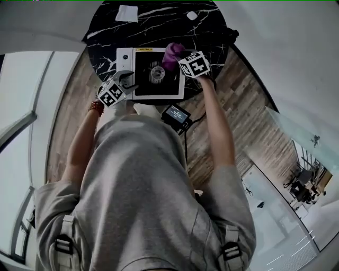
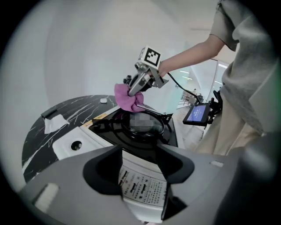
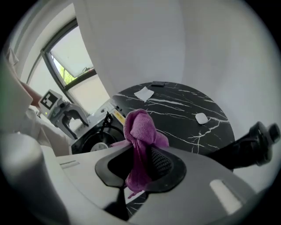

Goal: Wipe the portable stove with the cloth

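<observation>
The portable stove (image 1: 153,74) is white with a black top and stands on the round black marble table (image 1: 206,26). My right gripper (image 1: 179,59) is shut on a bunched purple cloth (image 1: 172,53) just above the stove's far right part. In the right gripper view the cloth (image 3: 140,127) sticks up from between the jaws, over the burner (image 3: 99,136). My left gripper (image 1: 126,80) stands open at the stove's near left edge. In the left gripper view its jaws straddle the stove's labelled side panel (image 2: 140,186), past which the cloth (image 2: 125,99) hangs from the right gripper (image 2: 134,90).
A white folded paper (image 1: 127,12) and a small white object (image 1: 192,16) lie at the table's far side. A black device with a lit screen (image 1: 176,116) hangs at the person's waist with a cable. The stove's knob (image 2: 76,145) is on its white left section.
</observation>
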